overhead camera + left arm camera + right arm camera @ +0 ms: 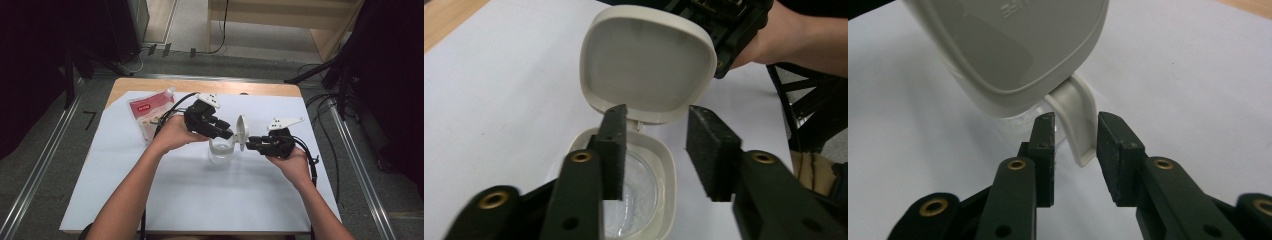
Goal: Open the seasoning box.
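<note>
The jar (220,149) stands upright on the white sheet (200,195), roughly mid-table, directly between your two tongs. It is clear-walled with a cream rim, and its long axis runs vertical. Its hinged lid (242,132) is swung up on edge, the hollow inner face turned toward your left tong, the outer face toward your right one.

Left tong (226,135): it reaches in from the jar's left, tips over the jar's mouth. In the left gripper view the jaws stand apart; one pad hangs over the open rim (664,165), the other is off to the side over bare sheet, and the lid (647,65) rises just beyond both. No pad presses on anything that you can see.

Right tong (250,145): it comes in level from the jar's right, tips just behind the lid. In the right gripper view the cream tab (1079,125) hanging from the lid (1013,45) sits in the gap. The jaws stand a little apart, with a sliver of space on both sides of the tab, so no clamp is confirmed.

Room: open sheet lies all along the near side of the jar, toward you, and beyond your right tong out to the sheet's right edge. Behind your left hand (172,132), well apart from the jar, a pouch (150,112) lies flat near the far-left corner. Cables trail from both tongs.
</note>
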Demonstrator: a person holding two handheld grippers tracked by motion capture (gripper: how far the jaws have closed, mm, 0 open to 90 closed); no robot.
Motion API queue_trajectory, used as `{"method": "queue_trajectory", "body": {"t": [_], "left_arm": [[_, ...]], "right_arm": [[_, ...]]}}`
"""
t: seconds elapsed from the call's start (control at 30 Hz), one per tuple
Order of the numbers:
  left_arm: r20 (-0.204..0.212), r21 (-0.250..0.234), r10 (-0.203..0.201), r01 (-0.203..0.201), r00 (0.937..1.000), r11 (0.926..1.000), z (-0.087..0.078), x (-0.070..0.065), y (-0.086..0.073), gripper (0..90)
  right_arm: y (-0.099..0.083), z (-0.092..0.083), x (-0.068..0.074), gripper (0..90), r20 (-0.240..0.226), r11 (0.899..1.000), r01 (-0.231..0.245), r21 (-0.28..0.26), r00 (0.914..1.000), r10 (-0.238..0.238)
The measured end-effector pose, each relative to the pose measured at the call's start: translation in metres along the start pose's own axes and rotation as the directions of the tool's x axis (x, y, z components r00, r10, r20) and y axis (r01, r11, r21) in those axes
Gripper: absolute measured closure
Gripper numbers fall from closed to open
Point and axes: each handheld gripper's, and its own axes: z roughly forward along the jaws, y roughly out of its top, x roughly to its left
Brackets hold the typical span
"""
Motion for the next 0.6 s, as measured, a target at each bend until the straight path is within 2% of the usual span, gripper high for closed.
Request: {"method": "queue_trajectory", "body": {"t": [0.03,0.1,0.17,0.23,0.37,0.4,0.5,0.6], "left_arm": [[-0.008,0.012,-0.01,0.011,0.9999,0.9999,-0.001,0.0,-0.001,49.4],[0.0,0.018,-0.005,0.005,1.0,0.9998,-0.003,0.0,-0.004,51.6],[0.017,0.018,-0.017,0.017,0.9997,0.9997,-0.005,0.001,-0.007,48.1],[0.014,0.02,-0.025,0.025,0.9996,0.9995,-0.006,0.001,-0.009,46.7],[-0.018,-0.012,-0.012,0.012,0.9998,0.9999,-0.015,-0.003,-0.016,41.4],[-0.026,-0.017,-0.013,0.013,0.9996,0.9998,-0.017,-0.003,-0.018,40.5],[-0.05,-0.009,-0.011,0.011,0.9987,0.9999,-0.024,-0.006,-0.024,40.2],[-0.065,-0.002,-0.025,0.025,0.9976,0.9997,-0.031,-0.009,-0.03,40.9]], "right_arm": [[0.0,-0.001,0.001,67.0,-0.002,1.0,0.005,-0.001,1.0,-0.005],[-0.002,-0.003,0.003,64.8,-0.005,1.0,0.005,0.001,1.0,-0.005],[-0.002,-0.006,0.005,64.1,0.0,1.0,0.012,-0.008,0.9999,-0.012],[-0.002,-0.008,0.007,63.4,0.004,1.0,0.02,-0.01,0.9998,-0.02],[-0.003,-0.014,0.01,62.4,-0.004,0.999,0.026,-0.026,0.9996,-0.026],[-0.004,-0.016,0.011,62.0,-0.013,1.0,0.011,-0.02,0.9999,-0.012],[-0.009,-0.017,0.013,57.4,-0.018,0.999,0.018,-0.026,0.9997,-0.019],[-0.013,-0.016,0.012,57.0,-0.015,1.0,0.016,-0.008,0.9998,-0.016]]}}
